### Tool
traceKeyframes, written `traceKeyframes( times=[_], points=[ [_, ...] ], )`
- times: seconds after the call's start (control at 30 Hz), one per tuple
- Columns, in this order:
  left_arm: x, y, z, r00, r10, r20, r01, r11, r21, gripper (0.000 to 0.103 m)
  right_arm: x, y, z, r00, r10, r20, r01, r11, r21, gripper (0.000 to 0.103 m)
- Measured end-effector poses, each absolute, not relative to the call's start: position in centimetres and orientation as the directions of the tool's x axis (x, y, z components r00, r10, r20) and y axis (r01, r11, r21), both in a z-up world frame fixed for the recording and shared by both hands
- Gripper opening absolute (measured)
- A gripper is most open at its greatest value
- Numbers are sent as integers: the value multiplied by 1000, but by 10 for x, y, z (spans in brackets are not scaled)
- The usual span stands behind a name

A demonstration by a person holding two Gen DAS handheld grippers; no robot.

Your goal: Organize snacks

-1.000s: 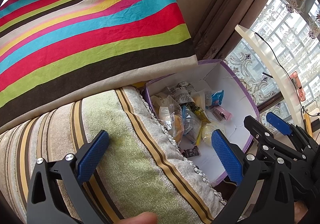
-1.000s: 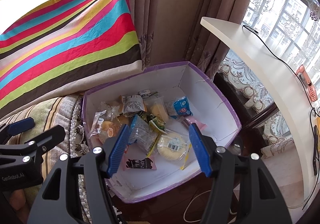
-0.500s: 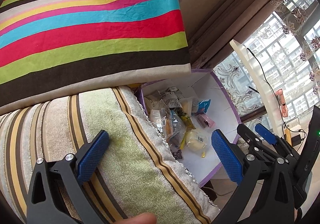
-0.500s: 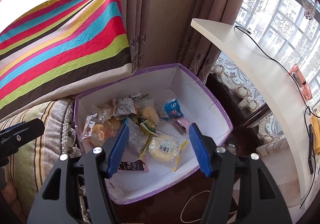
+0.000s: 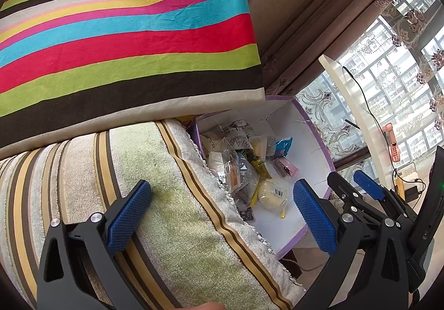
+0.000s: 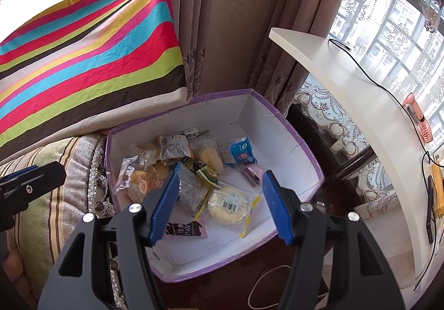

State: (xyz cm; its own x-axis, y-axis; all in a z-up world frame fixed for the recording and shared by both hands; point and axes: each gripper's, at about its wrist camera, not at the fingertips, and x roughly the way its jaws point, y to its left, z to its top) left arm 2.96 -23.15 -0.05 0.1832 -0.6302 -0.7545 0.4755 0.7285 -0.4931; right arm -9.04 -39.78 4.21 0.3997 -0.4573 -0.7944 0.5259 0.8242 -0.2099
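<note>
Compared with one second ago, both cameras show the white cardboard box with purple rim (image 6: 291,127) smaller and a little further off, so both grippers have pulled back from it. Inside the box nothing has shifted: the wrapped snacks (image 6: 194,168) lie in the same loose heap on the box floor.

For the task this means the snacks are already gathered in the box, and no packet shows outside it. Whether the sorting is ending here, or the grippers only draw back before another reach, the pictures do not settle.

The right gripper (image 6: 217,193) hovers above the near half of the box, its blue-padded jaws wide apart. It holds nothing and touches nothing; the round yellow cake in clear wrap (image 6: 228,206) is seen between the pads, but lower down in the box.

The left gripper (image 5: 222,199) is also spread wide and empty, hanging over the striped green and beige cushion (image 5: 166,199) just beside the box.
</note>
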Motion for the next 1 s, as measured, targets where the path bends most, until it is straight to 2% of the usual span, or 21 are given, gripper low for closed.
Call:
traceKeyframes(
  times=[0.27,0.53,0.77,1.0],
  points=[
    [28,-236,0,200,-610,-767,485,741,-464,99,-89,-397,39,398,-451,-799,521,828,-208,62],
    [16,-253,0,262,-516,-815,544,777,-317,99,-87,-394,35,394,-440,-807,509,835,-207,62],
    [15,-259,-2,276,-476,-835,560,786,-262,99,-87,-396,35,393,-436,-809,510,836,-203,62],
    [15,-258,-2,273,-481,-833,558,785,-271,99,-87,-396,35,394,-434,-810,509,837,-201,62]
  ],
)
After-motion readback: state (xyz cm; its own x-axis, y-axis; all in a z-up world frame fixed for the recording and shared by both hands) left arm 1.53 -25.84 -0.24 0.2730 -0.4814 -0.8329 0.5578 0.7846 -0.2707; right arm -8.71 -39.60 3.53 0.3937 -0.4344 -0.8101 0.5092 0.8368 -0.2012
